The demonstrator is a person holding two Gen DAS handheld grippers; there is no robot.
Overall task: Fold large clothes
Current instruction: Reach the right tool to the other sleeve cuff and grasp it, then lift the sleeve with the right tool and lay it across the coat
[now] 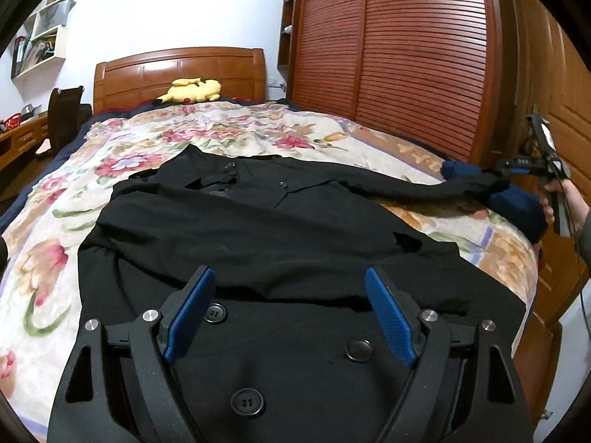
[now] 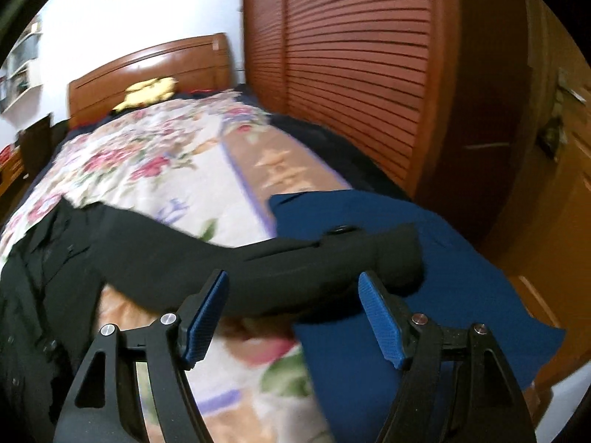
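Black coat [image 1: 280, 229] is laid flat on the floral bedspread [image 1: 55, 229], collar end toward the headboard [image 1: 177, 70], buttoned front facing up. My left gripper [image 1: 290, 284] sits low over the hem end with jaws spread wide, nothing between the blue pads [image 1: 194, 317], not touching cloth as far as I can see; two of the coat's buttons [image 1: 246, 401] show between the fingers, a third one just inside the left pad. One sleeve [image 1: 424, 186] is stretched out sideways toward the bed's edge by the louvred wardrobe [image 1: 399, 59], its cuff lying on a folded dark blue cloth [image 1: 517, 203]. In the left wrist view my right gripper [image 1: 517, 168] is at that cuff end, hand [image 1: 550, 199] on the handle. From the right wrist view the right gripper [image 2: 293, 282] has jaws apart, pads [image 2: 380, 321] clear of the fabric; the sleeve [image 2: 229, 262] crosses in front of the fingertips and the cuff rests on the blue cloth [image 2: 443, 277], not gripped. That frame is motion-blurred, so fine contact is hard to call. Yellow plush toy [image 1: 192, 90] sits at the head of the bed, well apart from the coat.
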